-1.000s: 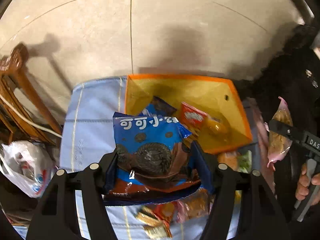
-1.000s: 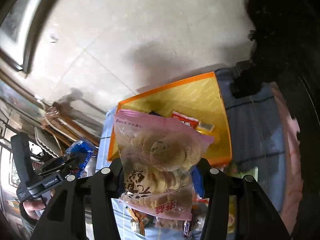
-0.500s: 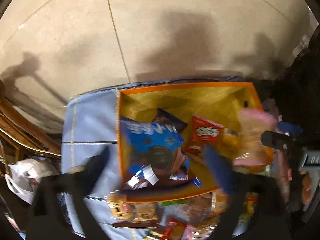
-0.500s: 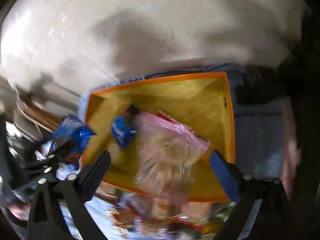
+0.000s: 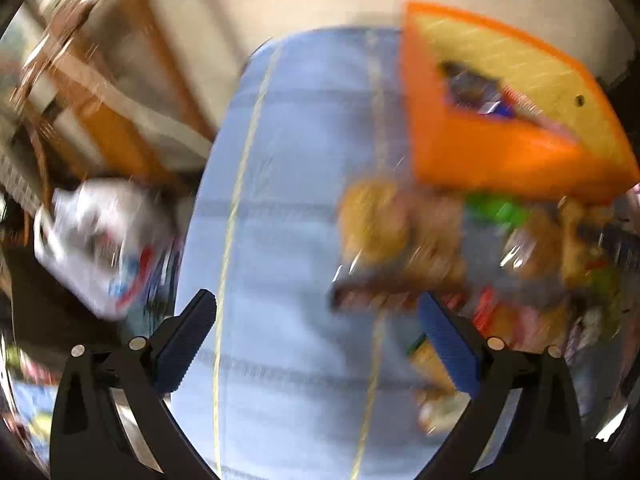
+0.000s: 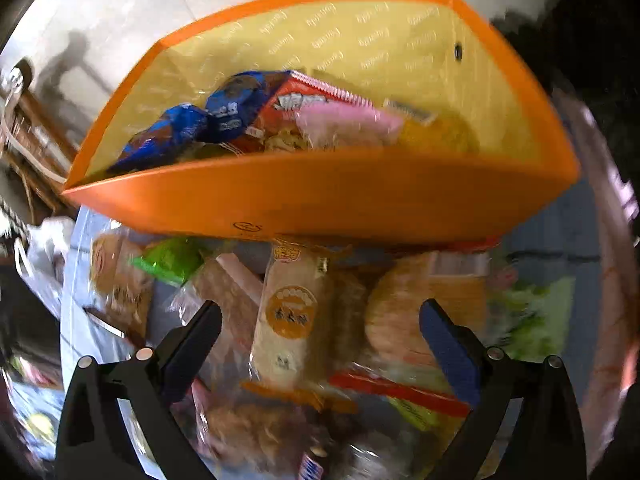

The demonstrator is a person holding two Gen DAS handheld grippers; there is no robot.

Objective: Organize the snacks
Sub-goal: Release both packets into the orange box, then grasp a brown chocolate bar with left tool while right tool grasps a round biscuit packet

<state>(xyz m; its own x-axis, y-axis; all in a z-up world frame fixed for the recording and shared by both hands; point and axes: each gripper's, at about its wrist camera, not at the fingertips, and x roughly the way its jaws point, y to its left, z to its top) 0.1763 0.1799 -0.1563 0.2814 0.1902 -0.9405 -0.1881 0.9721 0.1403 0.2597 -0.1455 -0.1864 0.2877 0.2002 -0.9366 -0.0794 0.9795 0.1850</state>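
Note:
An orange box (image 6: 320, 200) with a yellow inside stands on the blue cloth (image 5: 304, 160); it also shows in the left wrist view (image 5: 500, 160). In it lie the blue cookie bag (image 6: 176, 136), a red packet (image 6: 296, 100) and the pink biscuit bag (image 6: 344, 120). A pile of loose snacks (image 6: 292, 320) lies in front of the box and is blurred in the left wrist view (image 5: 440, 240). My right gripper (image 6: 320, 332) is open and empty above the pile. My left gripper (image 5: 316, 324) is open and empty over bare cloth, left of the pile.
A white plastic bag (image 5: 100, 240) lies left of the cloth, beside wooden chair legs (image 5: 112, 92). Pale floor tiles (image 6: 132, 4) lie beyond the box. The left wrist view is blurred by motion.
Both grippers opened and dropped their bags into the box: the blue cookie bag from the left, the pink biscuit bag from the right. Both then drew back and down towards the pile.

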